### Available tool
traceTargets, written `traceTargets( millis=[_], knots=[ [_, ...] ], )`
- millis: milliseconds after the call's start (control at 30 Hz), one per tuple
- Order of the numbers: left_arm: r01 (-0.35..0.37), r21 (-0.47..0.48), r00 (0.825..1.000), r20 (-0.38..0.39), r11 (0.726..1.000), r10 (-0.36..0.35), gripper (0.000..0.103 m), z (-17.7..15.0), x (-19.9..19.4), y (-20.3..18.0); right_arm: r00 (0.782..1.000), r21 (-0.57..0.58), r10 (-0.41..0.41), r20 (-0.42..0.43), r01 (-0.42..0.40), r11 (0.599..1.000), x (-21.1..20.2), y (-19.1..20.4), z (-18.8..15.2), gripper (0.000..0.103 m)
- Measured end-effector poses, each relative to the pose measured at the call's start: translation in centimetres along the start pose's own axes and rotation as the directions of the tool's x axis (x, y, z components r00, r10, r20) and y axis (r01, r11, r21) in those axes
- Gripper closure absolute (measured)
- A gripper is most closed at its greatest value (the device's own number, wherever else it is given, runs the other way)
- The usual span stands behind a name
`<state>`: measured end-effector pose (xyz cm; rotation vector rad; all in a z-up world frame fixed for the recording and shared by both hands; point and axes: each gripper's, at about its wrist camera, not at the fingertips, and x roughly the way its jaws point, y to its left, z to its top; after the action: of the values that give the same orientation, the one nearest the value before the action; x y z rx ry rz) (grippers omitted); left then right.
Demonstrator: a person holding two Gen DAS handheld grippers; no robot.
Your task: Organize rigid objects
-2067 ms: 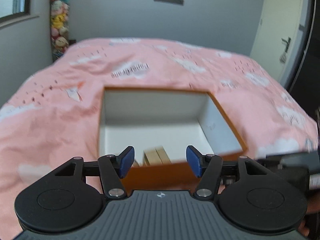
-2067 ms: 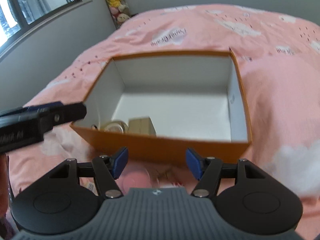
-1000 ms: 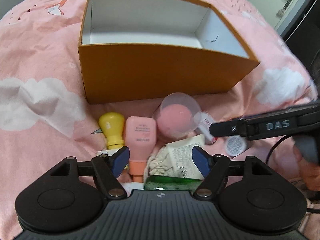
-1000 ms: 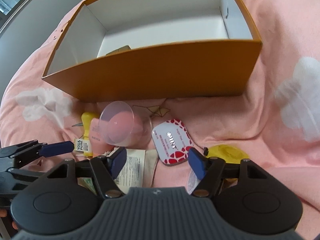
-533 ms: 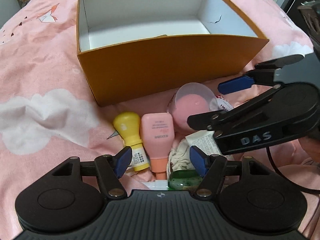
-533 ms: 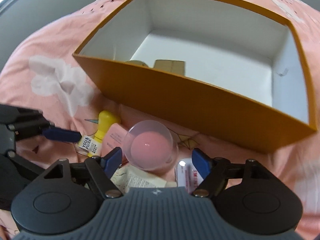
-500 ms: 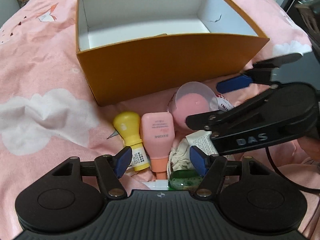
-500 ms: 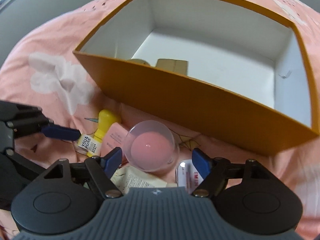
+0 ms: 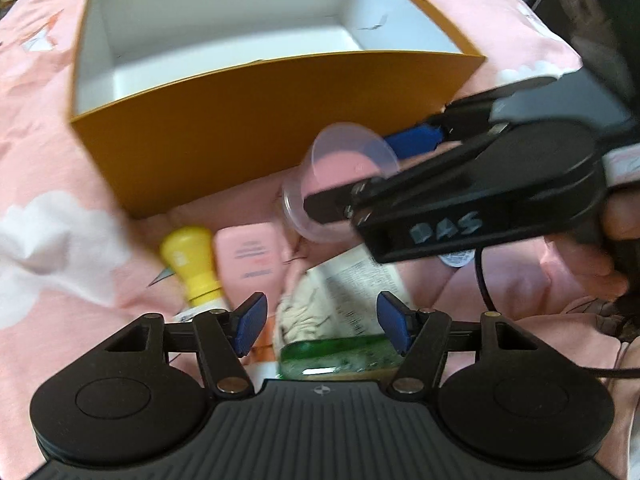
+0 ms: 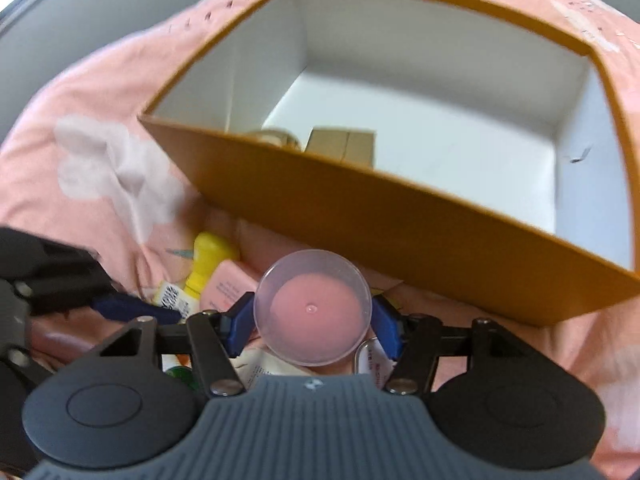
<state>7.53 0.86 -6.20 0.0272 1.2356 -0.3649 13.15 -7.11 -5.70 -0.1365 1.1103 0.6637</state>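
On pink cloud-print bedspread [image 9: 60, 220] — orange box [image 9: 260, 120]

The left wrist view looks forward and down from low over the bed [image 9: 48, 168], close to the small items at lower centre, with the orange box [image 9: 276, 120] in the upper half. The right wrist view looks from the other side, closer, with the box [image 10: 400, 216] at upper right. Both share the box and the clear cup [image 9: 340, 184] [image 10: 314, 308].
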Motion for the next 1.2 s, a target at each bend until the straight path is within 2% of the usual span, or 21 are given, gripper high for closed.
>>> traceTargets(
  millis=[100, 200, 267, 367, 467, 533, 767, 900, 1067, 1200],
  knots=[
    [-0.001, 0.071, 1.0, 0.009, 0.997, 0.001, 0.024, 0.4, 0.9, -1.0, 0.999, 0.045, -0.011, 0.041, 0.009, 0.999, -2.1, -1.0, -0.4, 0.042],
    [0.033, 0.142, 0.999, -0.026, 0.989, -0.03, 0.022, 1.2, 2.1, -1.6, 0.998, 0.108, -0.014, 0.063, 0.007, 0.994, -3.9, -2.3, -1.2, 0.042],
    [0.045, 0.199, 0.998, -0.045, 0.979, -0.036, 0.016, 1.5, 2.7, -2.2, 0.997, 0.153, -0.017, 0.071, 0.006, 0.988, -4.8, -3.1, -1.9, 0.042],
    [0.057, 0.232, 0.996, -0.076, 0.971, -0.04, 0.015, 1.8, 3.7, -2.4, 0.997, 0.204, -0.022, 0.069, 0.007, 0.979, -5.9, -4.1, -3.1, 0.042],
    [0.073, 0.216, 0.992, -0.115, 0.974, -0.048, 0.015, 2.3, 4.9, -1.9, 0.997, 0.238, -0.042, 0.059, 0.027, 0.971, -6.8, -4.8, -4.5, 0.042],
    [0.105, 0.18, 0.985, -0.151, 0.978, -0.079, 0.013, 2.5, 5.7, -1.4, 0.997, 0.257, -0.058, 0.047, 0.044, 0.965, -7.1, -5.2, -5.3, 0.042],
    [0.161, 0.165, 0.975, -0.182, 0.973, -0.13, 0.006, 2.8, 7.4, -1.2, 0.999, 0.308, -0.042, 0.034, 0.029, 0.951, -6.9, -6.0, -6.2, 0.042],
    [0.124, 0.205, 0.977, -0.195, 0.971, -0.083, 0.006, 2.6, 8.6, -2.6, 0.999, 0.302, -0.036, 0.034, 0.024, 0.953, -6.9, -5.8, -6.2, 0.042],
    [0.127, 0.154, 0.979, -0.18, 0.98, -0.099, 0.011, 2.8, 7.4, -2.1, 0.999, 0.315, -0.041, 0.035, 0.028, 0.949, -7.0, -6.0, -6.6, 0.042],
    [0.149, 0.186, 0.979, -0.169, 0.971, -0.118, 0.013, 2.6, 5.4, -2.9, 0.999, 0.318, -0.034, 0.032, 0.022, 0.948, -6.8, -6.1, -6.6, 0.042]
  ],
)
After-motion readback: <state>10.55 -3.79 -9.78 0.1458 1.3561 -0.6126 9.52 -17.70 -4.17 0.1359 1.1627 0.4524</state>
